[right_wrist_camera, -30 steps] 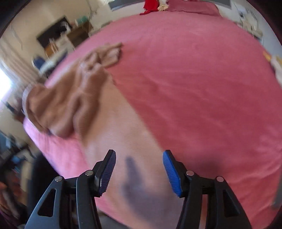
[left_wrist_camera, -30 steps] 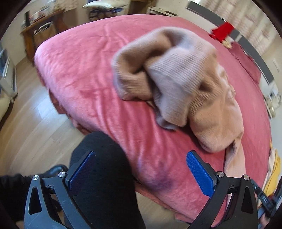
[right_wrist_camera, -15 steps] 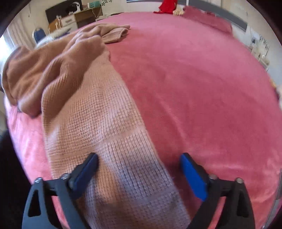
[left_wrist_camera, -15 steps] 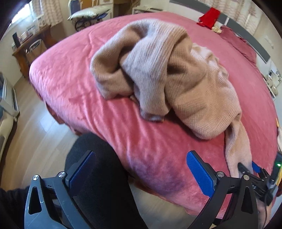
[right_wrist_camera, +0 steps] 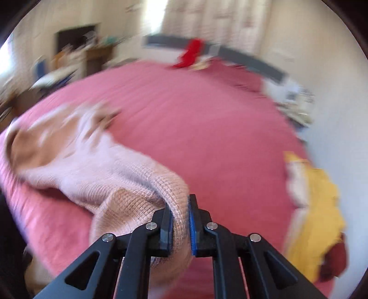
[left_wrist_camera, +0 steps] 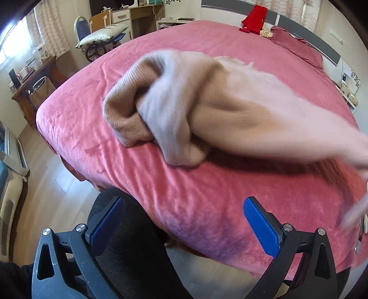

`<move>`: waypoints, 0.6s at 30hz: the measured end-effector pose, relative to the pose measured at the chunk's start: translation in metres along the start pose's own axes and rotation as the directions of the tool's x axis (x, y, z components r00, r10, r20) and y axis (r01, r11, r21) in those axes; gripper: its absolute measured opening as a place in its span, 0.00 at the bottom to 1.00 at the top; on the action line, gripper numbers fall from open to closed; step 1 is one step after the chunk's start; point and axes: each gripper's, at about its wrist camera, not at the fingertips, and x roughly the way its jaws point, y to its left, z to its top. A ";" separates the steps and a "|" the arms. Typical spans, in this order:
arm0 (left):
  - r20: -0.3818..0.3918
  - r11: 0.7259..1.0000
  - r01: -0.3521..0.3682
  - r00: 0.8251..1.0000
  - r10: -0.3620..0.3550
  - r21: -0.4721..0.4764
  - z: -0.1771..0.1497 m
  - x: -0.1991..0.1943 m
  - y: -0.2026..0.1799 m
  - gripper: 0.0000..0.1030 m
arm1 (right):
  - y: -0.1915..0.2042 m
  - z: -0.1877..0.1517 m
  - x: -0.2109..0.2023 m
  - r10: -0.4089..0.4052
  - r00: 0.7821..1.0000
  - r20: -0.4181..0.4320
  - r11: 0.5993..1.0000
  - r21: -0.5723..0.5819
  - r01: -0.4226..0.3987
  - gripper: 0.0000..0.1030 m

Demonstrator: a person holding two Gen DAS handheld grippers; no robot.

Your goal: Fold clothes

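A beige-pink knit sweater [left_wrist_camera: 184, 105] lies bunched on the pink bed cover [left_wrist_camera: 174, 191]. One sleeve stretches off to the right, blurred and lifted. My left gripper [left_wrist_camera: 184, 225] is open and empty over the bed's near edge, short of the sweater. My right gripper [right_wrist_camera: 180, 220] is shut on the sweater's sleeve cuff [right_wrist_camera: 177, 207] and holds it up above the bed [right_wrist_camera: 218, 128]; the rest of the sweater [right_wrist_camera: 76, 147] trails to the left.
A yellow garment [right_wrist_camera: 315, 214] lies at the bed's right edge. A red cloth [left_wrist_camera: 255, 18] and a pillow [left_wrist_camera: 296, 46] sit at the headboard. A desk and chair [left_wrist_camera: 101, 39] stand left. The person's dark-clothed leg [left_wrist_camera: 133, 260] is below the left gripper.
My right gripper closed on the sleeve cuff and lifted it, pulling the sleeve out to the right. The left gripper stayed open, and its view shifted slightly.
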 end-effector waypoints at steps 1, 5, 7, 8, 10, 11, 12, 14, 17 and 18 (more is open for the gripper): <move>-0.003 1.000 0.005 1.000 -0.005 -0.005 0.000 0.000 0.001 1.00 | -0.026 0.004 -0.004 -0.031 0.999 0.004 0.999 0.020 0.031 0.09; -0.018 1.000 0.006 1.000 -0.006 -0.023 -0.001 0.004 0.005 1.00 | -0.110 0.034 0.003 -0.260 0.965 -0.027 0.958 0.114 0.261 0.09; -0.026 1.000 0.003 1.000 -0.004 -0.028 -0.003 0.006 0.006 1.00 | -0.152 0.049 0.015 -0.379 0.921 -0.087 0.909 0.152 0.388 0.12; -0.030 1.000 0.004 1.000 -0.005 -0.031 -0.004 0.007 0.006 1.00 | -0.166 0.041 0.029 -0.348 0.925 -0.152 0.910 0.182 0.372 0.19; -0.040 0.999 0.005 0.999 -0.007 -0.036 -0.004 0.012 0.007 1.00 | -0.193 0.025 0.056 -0.275 0.921 -0.277 0.906 0.245 0.345 0.25; -0.044 0.999 -0.002 0.999 0.000 -0.037 -0.003 0.015 0.008 1.00 | -0.207 0.017 0.070 -0.234 0.912 -0.337 0.901 0.277 0.333 0.25; -0.049 0.999 -0.007 0.999 0.005 -0.038 -0.003 0.018 0.009 1.00 | -0.219 0.009 0.083 -0.191 0.901 -0.390 0.894 0.309 0.323 0.24; -0.055 0.999 -0.012 0.998 0.011 -0.034 0.001 0.025 0.011 1.00 | -0.212 -0.010 0.086 -0.130 0.908 -0.398 0.879 0.378 0.292 0.25; -0.064 1.000 -0.018 0.998 0.017 -0.019 0.009 0.034 0.009 1.00 | -0.178 -0.036 0.063 -0.091 0.954 -0.287 0.868 0.446 0.217 0.27; -0.068 1.000 -0.019 0.997 0.018 -0.010 0.013 0.038 0.007 1.00 | -0.162 -0.043 0.049 -0.072 0.968 -0.240 0.867 0.464 0.180 0.28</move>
